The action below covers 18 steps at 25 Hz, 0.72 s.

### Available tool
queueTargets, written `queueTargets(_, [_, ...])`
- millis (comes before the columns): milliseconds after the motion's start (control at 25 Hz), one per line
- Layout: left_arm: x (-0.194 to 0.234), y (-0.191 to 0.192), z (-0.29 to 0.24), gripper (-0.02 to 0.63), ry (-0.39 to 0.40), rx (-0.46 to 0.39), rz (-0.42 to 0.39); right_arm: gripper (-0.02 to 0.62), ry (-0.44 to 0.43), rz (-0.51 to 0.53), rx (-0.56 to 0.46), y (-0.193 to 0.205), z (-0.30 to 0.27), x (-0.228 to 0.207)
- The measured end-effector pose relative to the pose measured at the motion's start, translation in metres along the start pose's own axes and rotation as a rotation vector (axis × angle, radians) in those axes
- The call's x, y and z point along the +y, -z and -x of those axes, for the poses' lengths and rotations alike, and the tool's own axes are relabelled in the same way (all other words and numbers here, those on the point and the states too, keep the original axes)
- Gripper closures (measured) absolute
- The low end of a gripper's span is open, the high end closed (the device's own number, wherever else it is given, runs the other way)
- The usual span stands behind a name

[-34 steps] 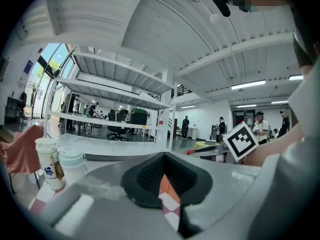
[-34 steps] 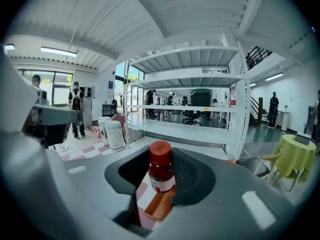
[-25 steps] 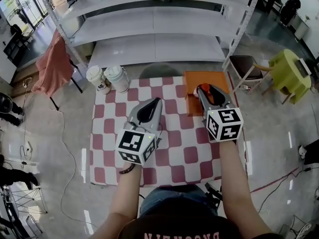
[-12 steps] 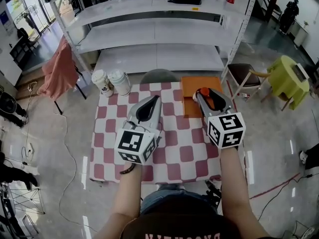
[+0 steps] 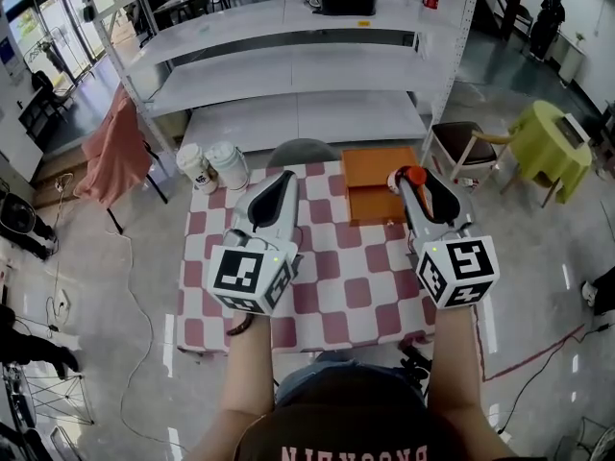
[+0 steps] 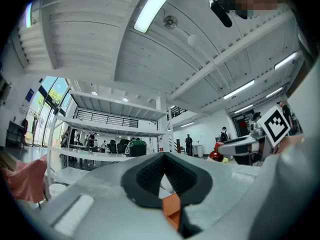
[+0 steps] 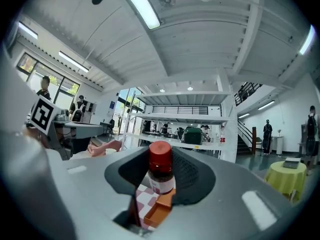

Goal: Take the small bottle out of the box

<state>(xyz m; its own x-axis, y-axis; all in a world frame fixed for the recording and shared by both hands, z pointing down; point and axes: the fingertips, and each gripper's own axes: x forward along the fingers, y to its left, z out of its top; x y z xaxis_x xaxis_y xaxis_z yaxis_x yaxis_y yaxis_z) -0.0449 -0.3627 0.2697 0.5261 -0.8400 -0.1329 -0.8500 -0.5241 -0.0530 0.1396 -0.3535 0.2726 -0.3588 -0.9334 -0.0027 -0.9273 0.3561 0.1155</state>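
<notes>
A small brown bottle with a red cap (image 7: 161,171) stands upright between the jaws of my right gripper (image 7: 161,160), which is shut on it. In the head view the red cap (image 5: 415,175) shows at the tip of the right gripper (image 5: 420,186), just beyond the right edge of the open orange box (image 5: 369,182). The box lies at the far right of the checkered tablecloth (image 5: 332,286) and shows below the bottle (image 7: 159,211). My left gripper (image 5: 284,179) hovers over the cloth left of the box, jaws shut and empty (image 6: 164,155).
Two white lidded cups (image 5: 195,166) (image 5: 229,164) stand at the table's far left corner. A white metal shelf rack (image 5: 298,65) rises behind the table. A brown chair (image 5: 456,142) and a yellow-covered table (image 5: 553,147) are to the right, a pink cloth (image 5: 115,147) to the left.
The right gripper with the bottle has moved right, from over the box to just past its right edge. The left gripper has shifted slightly left and stays shut.
</notes>
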Motion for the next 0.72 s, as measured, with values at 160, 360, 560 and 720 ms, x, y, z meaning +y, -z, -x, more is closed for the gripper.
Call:
queueTargets(160, [-0.008,-0.016,0.002,0.606,0.016,-0.016,-0.039,0.457,0.037,0.035,-0.035,-0.016,0.02,-0.008])
queueTargets(360, [-0.016,-0.025,0.003,0.606,0.027,-0.017,-0.072,0.457,0.057,0.053,-0.037,-0.023,0.032,-0.011])
queueTargets(560, [-0.016,-0.029,0.006,0.606,0.02,-0.019,-0.07,0.457,0.066,0.047,-0.058,-0.031,0.041,-0.01])
queueTargets(720, [-0.015,-0.031,0.008,0.606,0.009,-0.025,-0.065,0.457,0.071,0.019,-0.093,-0.039,0.048,-0.009])
